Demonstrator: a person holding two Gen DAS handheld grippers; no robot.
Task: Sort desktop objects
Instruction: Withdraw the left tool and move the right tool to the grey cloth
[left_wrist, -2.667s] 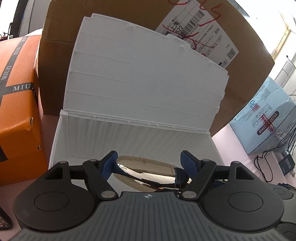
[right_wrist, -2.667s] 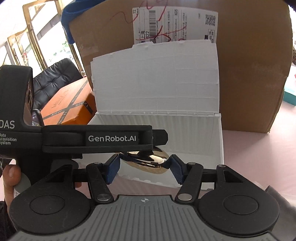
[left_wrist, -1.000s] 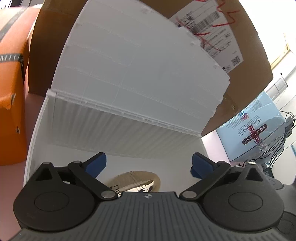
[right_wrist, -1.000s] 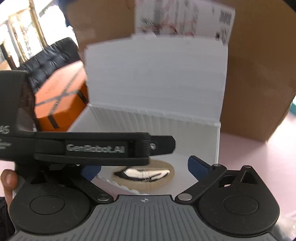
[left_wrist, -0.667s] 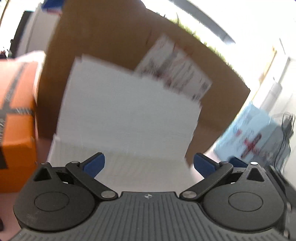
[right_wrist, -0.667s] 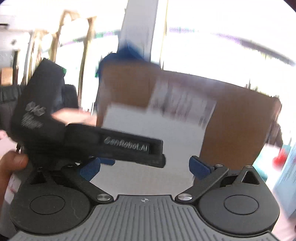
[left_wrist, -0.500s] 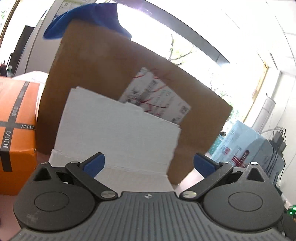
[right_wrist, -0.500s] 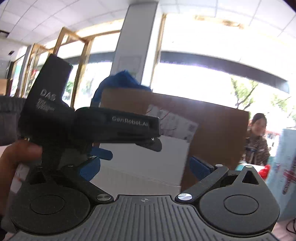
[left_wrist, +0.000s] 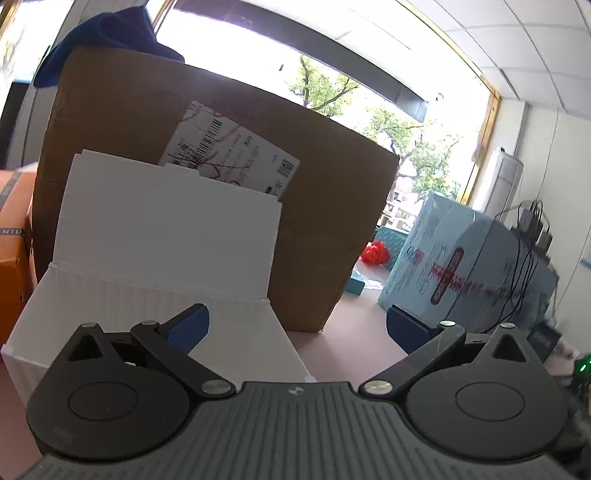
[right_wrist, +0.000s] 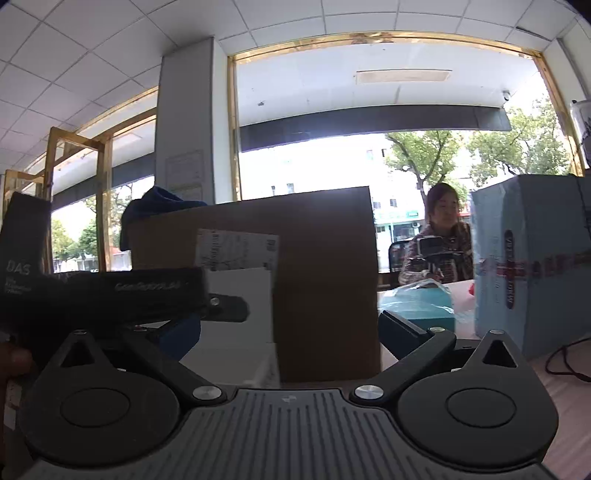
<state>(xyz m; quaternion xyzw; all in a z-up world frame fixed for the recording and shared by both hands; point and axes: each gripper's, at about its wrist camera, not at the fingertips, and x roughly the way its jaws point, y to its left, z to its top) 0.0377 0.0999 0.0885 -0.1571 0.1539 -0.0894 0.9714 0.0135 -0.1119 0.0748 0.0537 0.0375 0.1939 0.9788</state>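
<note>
The white ribbed storage box (left_wrist: 147, 306) stands with its lid (left_wrist: 166, 236) upright against a large cardboard box (left_wrist: 332, 221). Its inside is hidden from both views, and the shiny gold object is out of sight. My left gripper (left_wrist: 297, 326) is open and empty, held back from the box's front right corner. My right gripper (right_wrist: 290, 332) is also open and empty, facing the cardboard box (right_wrist: 325, 277) with the white box (right_wrist: 240, 306) to its left. The left gripper's black housing (right_wrist: 110, 291) crosses the left of the right wrist view.
An orange box (left_wrist: 11, 258) sits left of the white box. A light blue carton (left_wrist: 461, 266) with cables beside it stands to the right on the pink tabletop (left_wrist: 362, 332). A blue cloth (left_wrist: 103, 40) lies atop the cardboard box. A person (right_wrist: 439, 240) sits behind the table.
Both grippers opened and let go of the shiny gold object inside the white box. They then drew back and tilted upward, so the box's inside left view.
</note>
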